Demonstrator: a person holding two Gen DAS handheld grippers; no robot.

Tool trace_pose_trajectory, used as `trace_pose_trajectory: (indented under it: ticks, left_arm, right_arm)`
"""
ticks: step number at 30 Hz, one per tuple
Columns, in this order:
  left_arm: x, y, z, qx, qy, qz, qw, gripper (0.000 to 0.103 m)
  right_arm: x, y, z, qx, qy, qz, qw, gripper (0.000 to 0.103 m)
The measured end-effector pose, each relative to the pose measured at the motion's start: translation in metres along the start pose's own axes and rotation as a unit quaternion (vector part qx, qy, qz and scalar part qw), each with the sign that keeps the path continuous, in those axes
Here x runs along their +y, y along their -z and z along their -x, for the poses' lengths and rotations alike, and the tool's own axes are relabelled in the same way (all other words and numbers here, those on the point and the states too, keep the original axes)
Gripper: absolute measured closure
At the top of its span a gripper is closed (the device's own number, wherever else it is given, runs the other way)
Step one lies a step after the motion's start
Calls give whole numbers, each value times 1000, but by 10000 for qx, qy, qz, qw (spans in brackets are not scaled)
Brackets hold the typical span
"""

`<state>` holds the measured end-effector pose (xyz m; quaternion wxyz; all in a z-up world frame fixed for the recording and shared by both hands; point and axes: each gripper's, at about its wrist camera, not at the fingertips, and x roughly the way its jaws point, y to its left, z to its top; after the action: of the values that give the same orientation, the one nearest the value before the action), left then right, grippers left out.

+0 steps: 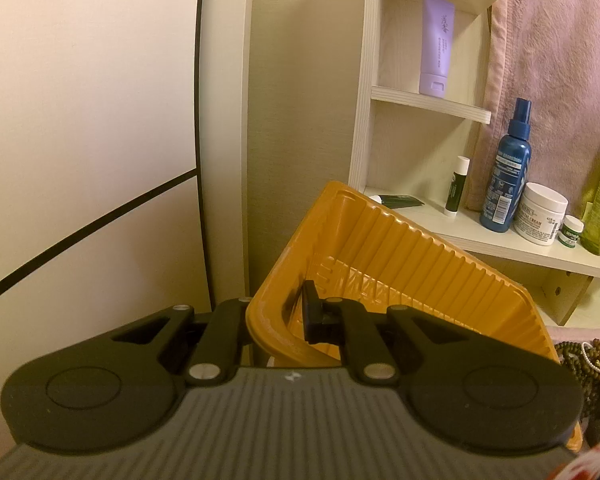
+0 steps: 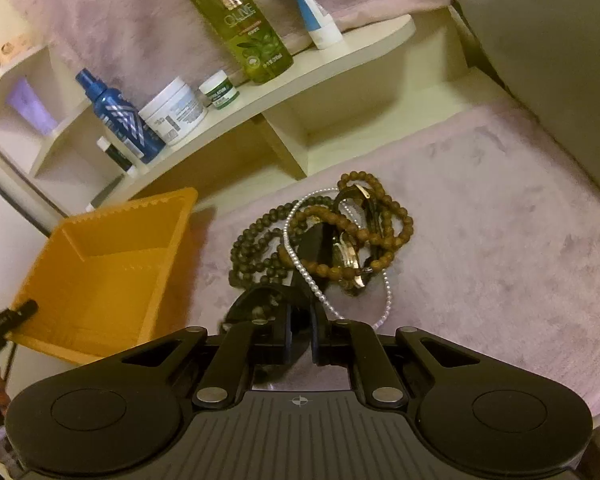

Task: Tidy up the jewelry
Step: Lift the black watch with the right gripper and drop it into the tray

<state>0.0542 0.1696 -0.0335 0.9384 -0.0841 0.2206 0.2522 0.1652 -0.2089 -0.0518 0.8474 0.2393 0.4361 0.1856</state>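
While left hand-held gripper [image 1: 278,316] pinches tray [image 1: 400,256], "OLIVE" bottle [image 2: 240,24]

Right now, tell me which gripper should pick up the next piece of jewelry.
Right. The right gripper sits at the jewelry pile; the left gripper is clamped on the orange tray.

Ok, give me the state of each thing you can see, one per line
Left gripper: shut on the orange tray's wall.
Orange tray: lifted, tilted, empty.
Right gripper: nearly shut, over the jewelry pile's near edge.
Jewelry pile: tangled on the pink cloth.
Green bottle: upright, capped.
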Motion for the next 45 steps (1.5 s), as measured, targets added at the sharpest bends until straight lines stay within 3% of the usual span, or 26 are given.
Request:
trace_pose_trajectory:
  ticks: [5,7,11,13,23,34,42,45]
  left_arm:
    - [0,0,0,-1,4,-6,10000,93]
    - [0,0,0,-2,2,0,10000,93]
    - [1,-1,0,-3,13,14,10000,93]
    - [1,-1,1,-5,23,2,10000,93]
    - [1,-1,1,-3,25,12,10000,93]
    - [2,-1,1,2,23,41,10000,93]
    - [3,-1,1,30,23,50,10000,93]
    - [3,-1,0,53,20,45,10000,93]
  right_arm:
    - [16,1,-8,229,411,679,9966,93]
    - [22,6,-12,365,628,997,9924,87]
    - [18,15,-16,327,587,913,9936,85]
    - [13,14,-14,278,553,719,9955,93]
    - [5,-3,-1,250,194,-272,9991,94]
    - [41,-27,-4,136,-387,-176,9990,95]
    - [91,-43,-41,67,-1176,68,9930,95]
    - [101,-45,-64,193,-1279,129,9915,95]
